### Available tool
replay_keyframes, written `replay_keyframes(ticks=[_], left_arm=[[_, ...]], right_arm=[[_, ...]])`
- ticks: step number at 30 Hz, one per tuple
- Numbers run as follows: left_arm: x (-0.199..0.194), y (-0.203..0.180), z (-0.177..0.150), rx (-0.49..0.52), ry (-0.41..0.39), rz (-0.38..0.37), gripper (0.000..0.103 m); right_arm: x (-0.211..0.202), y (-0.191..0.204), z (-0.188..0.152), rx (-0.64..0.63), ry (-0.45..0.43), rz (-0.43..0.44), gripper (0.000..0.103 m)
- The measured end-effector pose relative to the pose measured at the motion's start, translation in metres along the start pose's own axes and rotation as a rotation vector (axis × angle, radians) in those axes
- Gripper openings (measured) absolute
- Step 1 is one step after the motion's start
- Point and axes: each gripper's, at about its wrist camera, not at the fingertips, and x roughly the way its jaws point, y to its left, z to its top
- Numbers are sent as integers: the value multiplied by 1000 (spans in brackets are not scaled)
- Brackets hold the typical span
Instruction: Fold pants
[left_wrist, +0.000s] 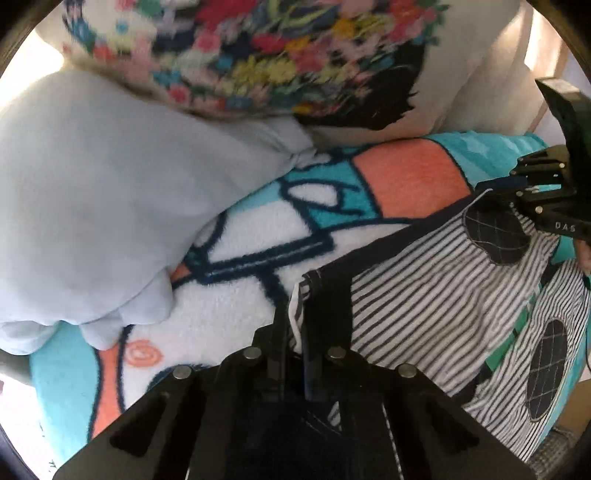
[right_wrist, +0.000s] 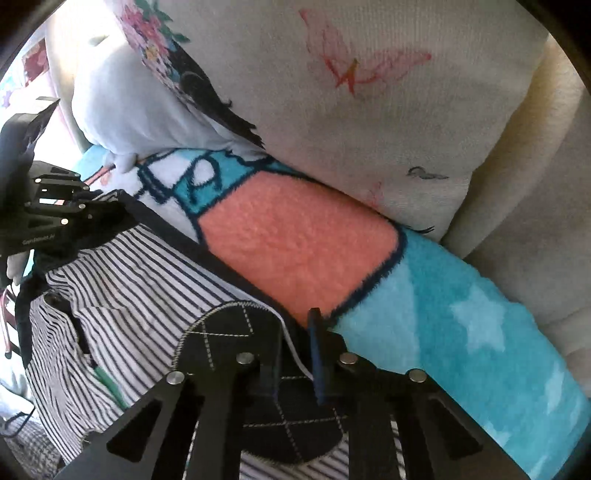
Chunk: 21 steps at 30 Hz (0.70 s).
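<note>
The pants (left_wrist: 424, 295) are white with thin black stripes, a dark waistband and dark checked patches; they lie across a fleece blanket (left_wrist: 251, 229). My left gripper (left_wrist: 299, 295) is shut on one end of the waistband. My right gripper (right_wrist: 299, 332) is shut on the other end of the waistband, by a checked patch (right_wrist: 236, 336). The right gripper also shows at the right edge of the left wrist view (left_wrist: 517, 184), and the left gripper at the left edge of the right wrist view (right_wrist: 107, 210). The waistband (right_wrist: 177, 236) stretches between them.
The blanket (right_wrist: 443, 325) is turquoise, white and coral. A light blue pillow (left_wrist: 92, 184) lies at the left. A cream cushion with flowers and butterflies (right_wrist: 369, 110) leans behind the blanket, against a beige sofa back (right_wrist: 524, 221).
</note>
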Motion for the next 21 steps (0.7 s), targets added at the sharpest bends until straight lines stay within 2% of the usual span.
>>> replay_keyframes(ticks=[6,11,17,21], left_arm=[[-58,-2,-17,-23,-130,-4,6],[-117,-14,-55,-30,-249,-25,6],[-148,-34,-107,-69,-309,-76,6],[-155,-51,-143,-62,-312,-40,6]], right_arm=[[-51,24,-12,2,-80,4,9],[-97,52,-36,-21,-129,30,9],[-117,97,-77,-72,-98,65,9],[-112,121,-107,-109,-43,97,9]])
